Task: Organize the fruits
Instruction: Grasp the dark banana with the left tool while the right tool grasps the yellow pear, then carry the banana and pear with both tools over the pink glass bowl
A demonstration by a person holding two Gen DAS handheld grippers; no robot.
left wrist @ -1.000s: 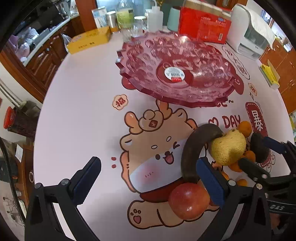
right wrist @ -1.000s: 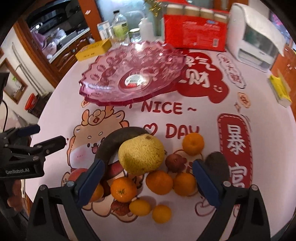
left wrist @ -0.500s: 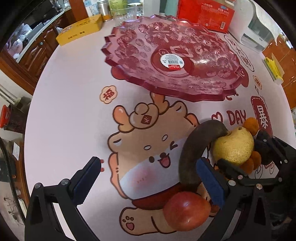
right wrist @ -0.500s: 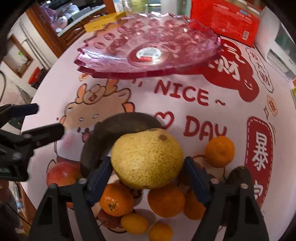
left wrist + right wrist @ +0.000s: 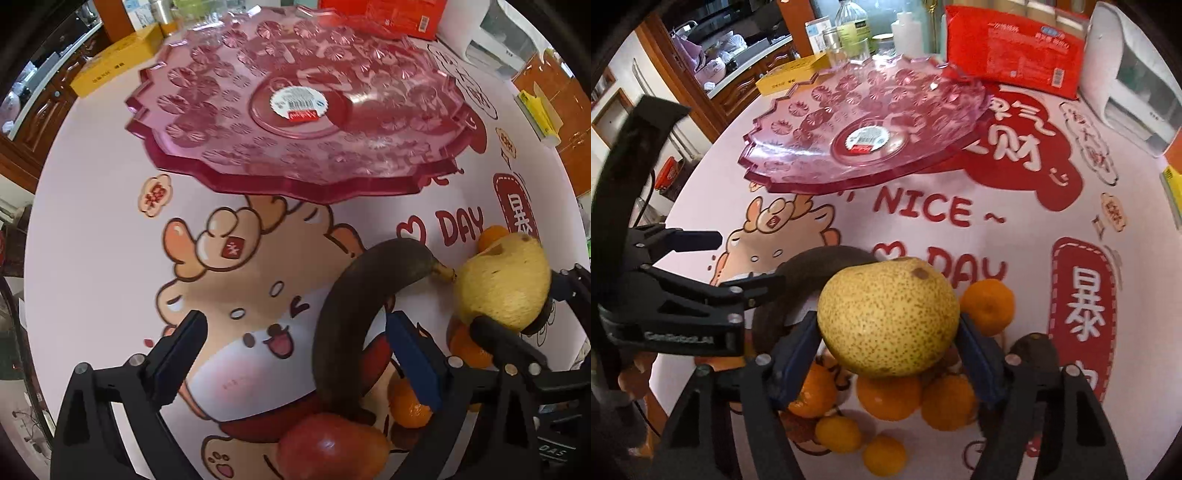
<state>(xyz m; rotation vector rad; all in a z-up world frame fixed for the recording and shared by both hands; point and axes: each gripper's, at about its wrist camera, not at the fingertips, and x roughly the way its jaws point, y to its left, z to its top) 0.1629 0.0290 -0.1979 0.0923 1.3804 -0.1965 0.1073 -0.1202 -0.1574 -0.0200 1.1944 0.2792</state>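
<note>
Left wrist view
Left hand-held gripper (image 5: 295, 354): seen spread wide, nothing pinched between its blue pads; the tabletop (image 5: 92, 236) with a cartoon print is seen in the gap.
Banana (image 5: 354, 314): a dark, curved one is seen just ahead of the right finger, arching from near the apple up toward the pear.
Apple (image 5: 332, 450): a red one is seen low in view, beside the right finger's base, touching the banana's near end.
Pear (image 5: 506, 284): seen far right of this hand-held gripper, pinched by the right hand-held gripper (image 5: 517, 306); whether it is clear of the fruit beneath cannot be told.
Fruit plate (image 5: 295, 110): a pink translucent one with a label at its centre is seen well ahead, bare of fruit.
Oranges (image 5: 410, 406): partly hidden behind the right finger.

Right wrist view
Right hand-held gripper (image 5: 886, 350): seen closed on the yellow speckled pear (image 5: 890, 314), one blue pad pressed on each side.
Oranges (image 5: 890, 395): a cluster is seen on the tabletop (image 5: 1015, 229) under and just behind the pear; one more (image 5: 988, 302) lies ahead to the right.
Banana (image 5: 801, 280): seen ahead-left, curving behind the pear.
Left hand-held gripper (image 5: 716, 262): seen to the left, fingers apart, near the banana.
Fruit plate (image 5: 849, 133): seen well ahead, slightly left.
Red package (image 5: 1015, 48): seen beyond the plate.
</note>
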